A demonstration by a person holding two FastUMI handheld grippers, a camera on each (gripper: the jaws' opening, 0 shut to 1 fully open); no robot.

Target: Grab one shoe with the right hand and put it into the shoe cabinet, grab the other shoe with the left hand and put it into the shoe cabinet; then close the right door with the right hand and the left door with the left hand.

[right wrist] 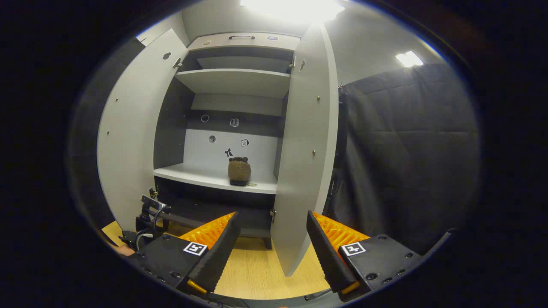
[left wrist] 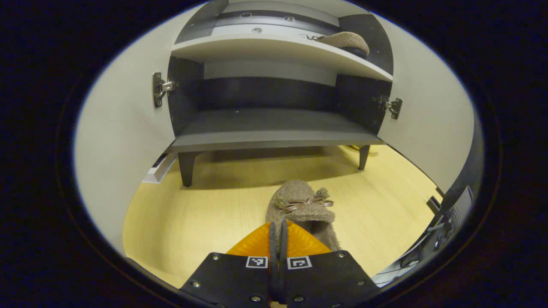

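A brown fuzzy slipper [left wrist: 305, 204] with a small bow lies on the wooden floor in front of the open shoe cabinet [left wrist: 274, 137]. My left gripper [left wrist: 277, 223] sits low over the slipper's left rim, its fingers pressed together on that rim. The other slipper [left wrist: 346, 41] stands on the white shelf at the upper right, and it is small in the right gripper view [right wrist: 239, 170] on that same shelf [right wrist: 201, 175]. My right gripper [right wrist: 272, 215] hangs back from the cabinet, open and holding nothing.
Both cabinet doors stand open: the left door [right wrist: 128, 141] and the right door [right wrist: 302, 149], whose edge is just beyond my right gripper's fingers. The dark bottom shelf [left wrist: 274, 124] is bare. The cabinet stands on short dark legs [left wrist: 186, 169].
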